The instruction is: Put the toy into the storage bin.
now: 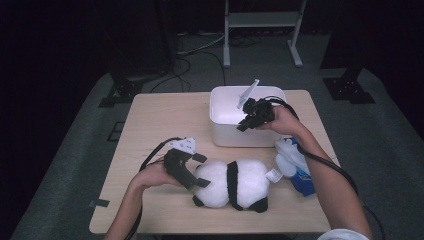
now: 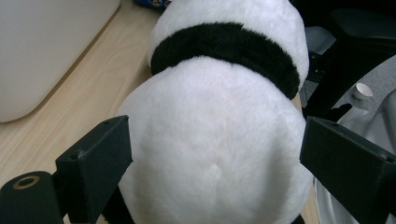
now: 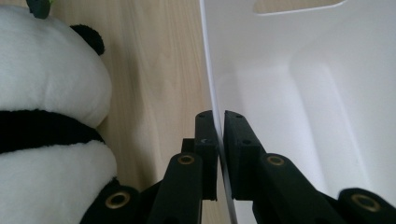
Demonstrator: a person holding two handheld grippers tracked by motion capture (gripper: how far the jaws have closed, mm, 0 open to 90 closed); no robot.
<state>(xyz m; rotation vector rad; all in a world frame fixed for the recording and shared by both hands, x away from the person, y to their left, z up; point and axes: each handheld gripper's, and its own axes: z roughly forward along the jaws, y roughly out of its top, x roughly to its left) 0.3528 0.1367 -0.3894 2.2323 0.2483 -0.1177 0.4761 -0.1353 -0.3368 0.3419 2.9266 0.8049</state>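
Note:
A black-and-white panda plush [image 1: 245, 182] lies on its side near the table's front edge. My left gripper [image 1: 202, 171] straddles its left end, and in the left gripper view the two black jaws of the left gripper [image 2: 215, 135] press into the panda plush [image 2: 210, 84] from either side. A white plastic bin [image 1: 220, 92] stands behind it at mid-table. My right gripper [image 1: 244, 125] reaches over the bin's front right part. In the right gripper view the right gripper [image 3: 218, 122] is shut on the thin edge of the bin wall [image 3: 289, 93], with the panda plush [image 3: 42, 84] to the left.
A blue-and-white soft package [image 1: 295, 167] lies right of the panda, under my right forearm. The bin [image 2: 46, 46] sits close behind the plush. A white metal frame [image 1: 262, 30] stands on the floor beyond the table. The table's left half [image 1: 150, 120] is bare wood.

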